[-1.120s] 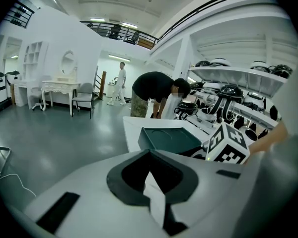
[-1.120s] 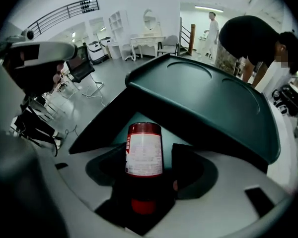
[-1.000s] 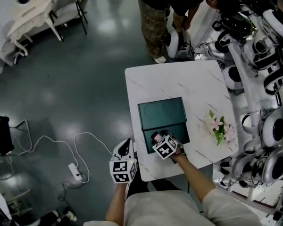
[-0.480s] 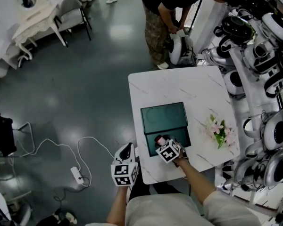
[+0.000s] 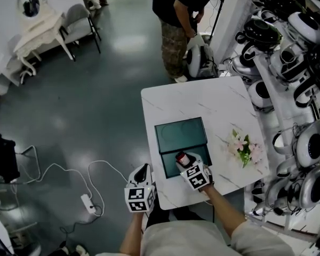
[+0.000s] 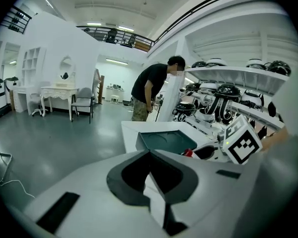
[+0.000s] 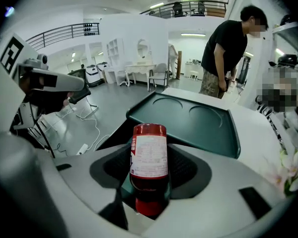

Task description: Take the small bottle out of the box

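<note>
The small bottle (image 7: 149, 155) is red with a white label and stands upright between the jaws of my right gripper (image 7: 150, 175), which is shut on it. These jaws have just been closing with the bottle between them. In the head view the bottle (image 5: 181, 158) hangs above the lower half of the dark green box (image 5: 205, 154), held by the right gripper (image 5: 185, 164). The box's open lid (image 5: 180, 134) lies flat behind it. My left gripper (image 5: 141, 174) hovers off the table's front left corner, jaws shut and empty; its own view shows the left gripper (image 6: 150, 155) pointing toward the box (image 6: 164, 140).
The white marble table (image 5: 202, 97) carries a small bunch of pink flowers (image 5: 244, 147) right of the box. Shelves of white round devices (image 5: 298, 63) line the right side. A person (image 5: 176, 15) stands beyond the table. A cable and power strip (image 5: 88, 202) lie on the floor at left.
My right gripper closed on the bottle and rose, lifting it up from the box's lower half. The left gripper has stayed put. The person beyond the table shifted a little.
</note>
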Demonstrator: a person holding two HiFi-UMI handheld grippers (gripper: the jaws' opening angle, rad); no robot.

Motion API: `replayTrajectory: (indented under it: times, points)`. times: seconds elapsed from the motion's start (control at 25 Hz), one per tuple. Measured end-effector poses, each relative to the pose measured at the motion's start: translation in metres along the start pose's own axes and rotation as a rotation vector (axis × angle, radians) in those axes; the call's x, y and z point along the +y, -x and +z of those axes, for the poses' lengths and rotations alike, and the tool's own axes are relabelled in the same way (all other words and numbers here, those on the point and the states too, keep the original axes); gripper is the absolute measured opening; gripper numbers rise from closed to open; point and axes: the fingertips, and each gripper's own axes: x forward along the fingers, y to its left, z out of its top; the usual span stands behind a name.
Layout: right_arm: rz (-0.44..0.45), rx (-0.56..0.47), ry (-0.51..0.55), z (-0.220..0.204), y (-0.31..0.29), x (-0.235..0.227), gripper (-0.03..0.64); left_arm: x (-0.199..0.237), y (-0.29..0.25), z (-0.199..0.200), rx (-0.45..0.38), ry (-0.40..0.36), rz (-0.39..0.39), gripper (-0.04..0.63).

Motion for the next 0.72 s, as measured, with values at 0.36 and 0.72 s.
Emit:
replayTrajectory:
  times: [0.36,0.72]
  points:
    - [-0.050,-0.190,-0.044,0.029,0.060,-0.011,0.233,-0.017,0.010,0.015,-0.030,-0.037,-0.007,0.018]
    - [-0.109,-0.354,-0.081,0.049,0.121,-0.027,0.233,-0.035,0.029,0.033,-0.078,-0.060,0.006,0.018]
